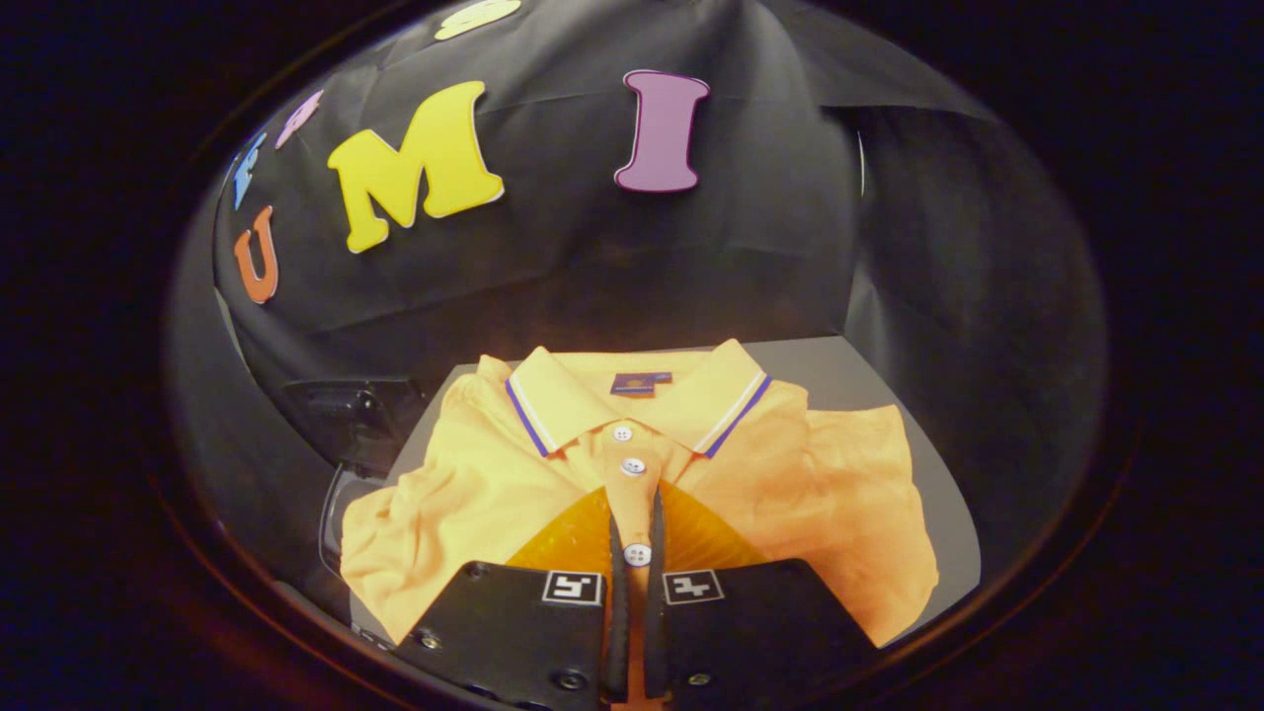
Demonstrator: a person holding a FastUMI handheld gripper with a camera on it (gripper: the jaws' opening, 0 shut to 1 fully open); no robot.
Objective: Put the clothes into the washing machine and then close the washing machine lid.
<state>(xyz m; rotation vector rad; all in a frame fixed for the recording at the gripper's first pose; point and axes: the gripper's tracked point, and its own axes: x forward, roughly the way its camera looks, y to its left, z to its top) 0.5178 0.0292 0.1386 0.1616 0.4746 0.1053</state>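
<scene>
Gripper (pixel 632 538) pinched on the shirt (pixel 494 494) placket, shirt folded flat on the grey table (pixel 849 380).

Both fingers press a thin fold of fabric at the button line, just below the collar (pixel 632 395). You've likely got only the top layer, so lift slow and straight up; if it slips, re-grip deeper. I'd guess the dark unit (pixel 355 415) beside the shirt is the washer.

Polo shirt (pixel 474 494): soft matt knit cloth; buttons (pixel 633 465) glossy plastic.

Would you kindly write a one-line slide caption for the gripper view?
Gripper nearly closed over the button placket of a folded yellow polo shirt lying on a grey table.
</scene>
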